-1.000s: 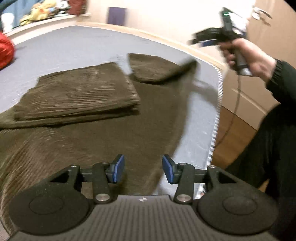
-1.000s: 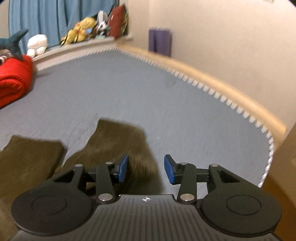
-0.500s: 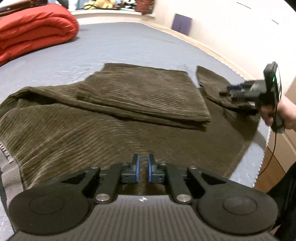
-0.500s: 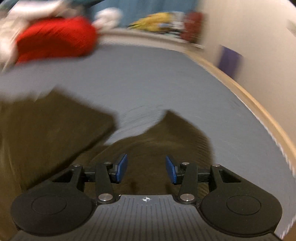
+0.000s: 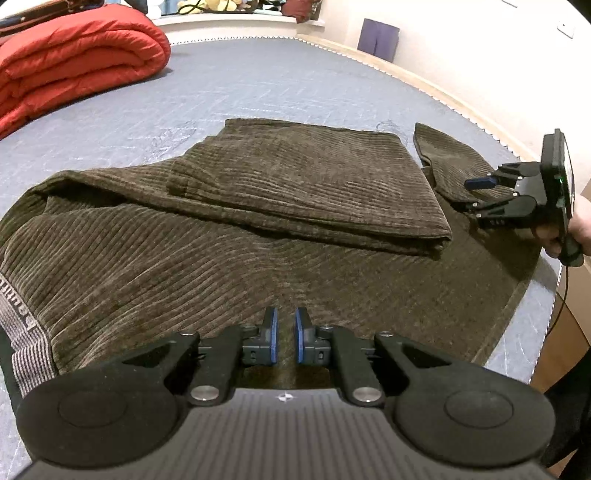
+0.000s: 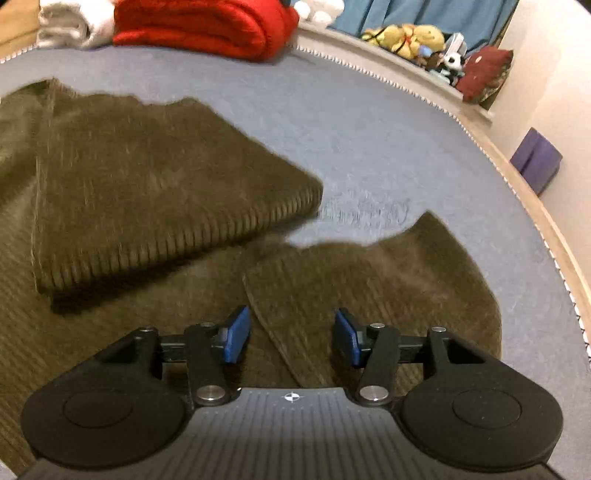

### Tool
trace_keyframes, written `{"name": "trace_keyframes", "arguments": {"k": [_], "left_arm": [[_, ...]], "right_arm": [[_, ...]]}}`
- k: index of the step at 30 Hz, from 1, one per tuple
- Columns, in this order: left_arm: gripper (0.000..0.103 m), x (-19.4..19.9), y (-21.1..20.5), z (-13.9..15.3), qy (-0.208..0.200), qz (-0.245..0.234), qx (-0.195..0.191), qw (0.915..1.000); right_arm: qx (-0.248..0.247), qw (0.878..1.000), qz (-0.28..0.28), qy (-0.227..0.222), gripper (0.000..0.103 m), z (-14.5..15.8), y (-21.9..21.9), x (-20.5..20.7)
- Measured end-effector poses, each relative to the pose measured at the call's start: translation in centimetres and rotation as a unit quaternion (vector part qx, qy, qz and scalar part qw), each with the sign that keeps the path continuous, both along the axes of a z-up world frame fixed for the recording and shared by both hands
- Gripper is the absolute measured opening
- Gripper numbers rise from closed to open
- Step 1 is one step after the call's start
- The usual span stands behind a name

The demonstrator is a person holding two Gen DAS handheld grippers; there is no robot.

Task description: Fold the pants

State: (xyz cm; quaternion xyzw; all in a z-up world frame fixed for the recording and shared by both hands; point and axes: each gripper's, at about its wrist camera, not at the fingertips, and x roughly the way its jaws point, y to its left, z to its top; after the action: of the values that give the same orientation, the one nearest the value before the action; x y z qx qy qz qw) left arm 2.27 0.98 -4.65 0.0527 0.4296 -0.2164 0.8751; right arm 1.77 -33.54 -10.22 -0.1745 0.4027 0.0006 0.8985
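Brown corduroy pants (image 5: 295, 184) lie on a grey-blue mattress (image 5: 258, 81), one leg folded back over the rest as a flat panel (image 6: 147, 184). My left gripper (image 5: 286, 334) is at the pants' near edge, its blue pads drawn almost together with brown cloth pinched in the narrow gap. My right gripper (image 6: 291, 336) hovers low over the turned-back end of the other leg (image 6: 369, 280), jaws opening, a cloth edge running between the fingers without the pads pressing on it. In the left wrist view the right gripper (image 5: 474, 197) shows at the far right, held by a hand.
A rolled red duvet (image 5: 74, 62) and white towels (image 6: 70, 26) lie at the mattress's far end. Stuffed toys (image 6: 406, 37) line a ledge, and a purple box (image 6: 535, 166) stands by the wall. The mattress edge (image 5: 528, 332) drops to wooden floor on the right.
My left gripper closed from wide open onto the pants' near edge and turned. The right gripper dropped from mid-air down to the leg end, rolled, and its jaws spread wider.
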Motion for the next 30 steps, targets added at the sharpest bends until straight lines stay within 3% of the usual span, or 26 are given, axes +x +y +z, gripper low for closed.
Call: {"name": "trace_keyframes", "arguments": {"k": [1,2,3,4,7,10,13,16,19,21,23,24,25,27,30], "left_arm": [[0.010,0.1,-0.2,0.0,0.000,0.000,0.000,1.0000],[0.011,0.1,-0.3,0.0,0.000,0.000,0.000,1.0000],[0.011,0.1,-0.5,0.1,-0.001,-0.001,-0.001,1.0000],[0.011,0.1,-0.6,0.2,-0.002,-0.002,-0.001,1.0000],[0.011,0.0,-0.8,0.5,-0.005,-0.004,-0.002,1.0000],[0.011,0.1,-0.6,0.7,-0.005,0.001,-0.005,1.0000],[0.011,0.2,-0.4,0.8,-0.006,0.005,-0.007,0.9999],[0.011,0.3,-0.3,0.8,-0.006,0.005,-0.006,1.0000],[0.011,0.3,-0.3,0.6,-0.004,0.003,-0.004,1.0000],[0.011,0.3,-0.3,0.6,-0.003,0.003,-0.003,1.0000],[0.011,0.3,-0.2,0.6,-0.002,0.005,-0.003,1.0000],[0.012,0.2,-0.1,0.6,-0.002,0.005,-0.004,1.0000],[0.012,0.2,-0.1,0.7,-0.002,0.006,-0.005,1.0000],[0.014,0.2,0.0,0.8,-0.002,0.007,-0.006,1.0000],[0.015,0.1,0.1,0.7,0.005,0.002,-0.010,0.9999]], "right_arm": [[-0.007,1.000,0.007,-0.006,0.053,-0.1,0.1,-0.3],[-0.004,1.000,0.007,-0.007,0.045,0.0,0.1,-0.3],[0.004,1.000,-0.002,-0.005,0.019,0.3,-0.2,-0.2],[0.016,1.000,-0.007,-0.004,0.008,0.6,-0.6,-0.2],[0.047,0.998,-0.023,-0.039,0.006,2.3,-2.0,-0.8],[0.107,0.982,-0.103,-0.115,0.006,5.8,-5.9,-2.2],[0.176,0.930,-0.242,-0.212,0.006,9.2,-11.8,-5.8],[0.222,0.836,-0.424,-0.270,0.006,9.9,-18.0,-11.2],[0.228,0.756,-0.565,-0.239,0.006,7.7,-22.3,-14.8],[0.258,0.713,-0.623,-0.192,0.006,4.9,-25.0,-16.5],[0.302,0.687,-0.641,-0.163,0.010,2.5,-26.7,-17.4],[0.317,0.682,-0.642,-0.151,0.011,1.5,-27.4,-17.6],[0.325,0.683,-0.639,-0.141,0.011,0.9,-27.8,-17.5],[0.336,0.681,-0.636,-0.137,0.031,0.1,-28.1,-17.5],[0.353,0.681,-0.623,-0.152,0.038,-0.3,-28.5,-17.5]]}}
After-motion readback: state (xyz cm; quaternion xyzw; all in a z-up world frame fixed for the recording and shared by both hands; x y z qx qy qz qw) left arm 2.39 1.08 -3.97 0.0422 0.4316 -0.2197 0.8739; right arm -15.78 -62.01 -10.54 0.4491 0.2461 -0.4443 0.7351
